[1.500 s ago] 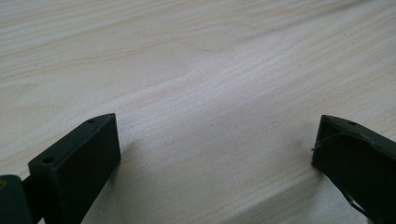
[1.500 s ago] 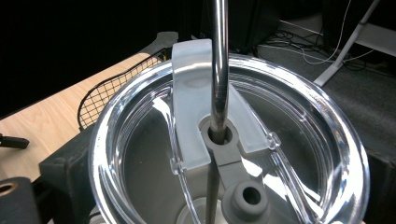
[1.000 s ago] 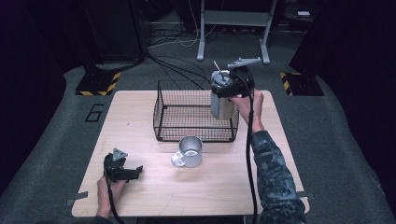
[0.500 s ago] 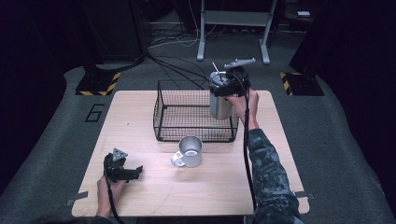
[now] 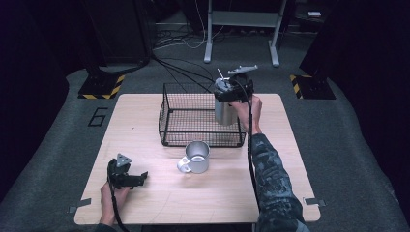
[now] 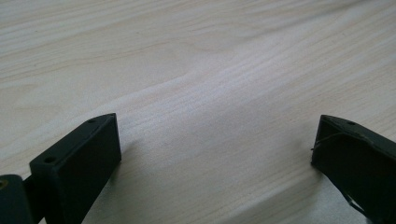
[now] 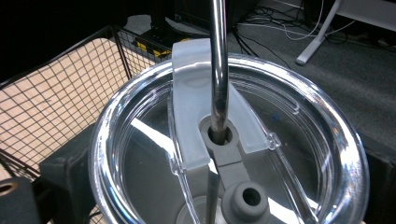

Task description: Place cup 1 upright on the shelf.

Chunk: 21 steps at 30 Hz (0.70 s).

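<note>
Right tool [image 5: 231, 93] clamps steel tumbler [image 5: 225, 110] over wire basket [image 5: 200, 116] corner | rigid, smooth, likely slippery; grip body below lid [image 7: 229, 154] | left tool [image 5: 126, 175] wide open, empty, on desk [image 5: 159, 193]

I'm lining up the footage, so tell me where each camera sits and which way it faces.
High view: above the person's side, facing forward and down on the table; both forearms, left tongs, right tongs.
Left gripper view: rides the left tongs, facing bare wood; open jaws.
Right gripper view: rides the right tongs, facing down onto the tumbler.
Shared: the tumbler and wire basket appear in the high and right gripper views.
</note>
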Each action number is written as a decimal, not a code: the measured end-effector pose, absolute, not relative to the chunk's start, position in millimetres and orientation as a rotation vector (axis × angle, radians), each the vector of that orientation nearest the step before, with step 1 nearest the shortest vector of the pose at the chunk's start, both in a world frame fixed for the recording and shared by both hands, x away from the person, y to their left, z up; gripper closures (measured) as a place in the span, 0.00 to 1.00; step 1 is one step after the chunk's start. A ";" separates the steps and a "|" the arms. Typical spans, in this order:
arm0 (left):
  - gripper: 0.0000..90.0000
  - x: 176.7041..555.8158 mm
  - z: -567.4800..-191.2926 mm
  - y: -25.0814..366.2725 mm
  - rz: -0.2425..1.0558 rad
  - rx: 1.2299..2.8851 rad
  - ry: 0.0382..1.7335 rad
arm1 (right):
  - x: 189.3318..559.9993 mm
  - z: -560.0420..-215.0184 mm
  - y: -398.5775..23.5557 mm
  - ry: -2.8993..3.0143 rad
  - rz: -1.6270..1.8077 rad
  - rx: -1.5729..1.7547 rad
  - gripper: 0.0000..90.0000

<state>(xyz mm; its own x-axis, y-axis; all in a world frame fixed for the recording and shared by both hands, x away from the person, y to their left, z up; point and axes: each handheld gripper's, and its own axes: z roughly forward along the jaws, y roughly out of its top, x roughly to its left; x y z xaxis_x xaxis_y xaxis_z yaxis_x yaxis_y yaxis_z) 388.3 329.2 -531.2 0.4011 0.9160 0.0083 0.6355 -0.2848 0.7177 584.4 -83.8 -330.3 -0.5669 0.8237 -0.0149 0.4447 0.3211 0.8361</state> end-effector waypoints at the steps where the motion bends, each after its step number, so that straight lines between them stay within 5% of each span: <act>1: 0.01 388.3 -531.2 329.2 0.568 2.024 1.318 | 585.1 -331.6 -83.7 2.154 1.144 1.120 0.04; 21: 0.01 388.1 -530.9 328.8 0.557 2.019 1.327 | 599.4 -363.5 -79.2 2.179 1.087 1.179 0.04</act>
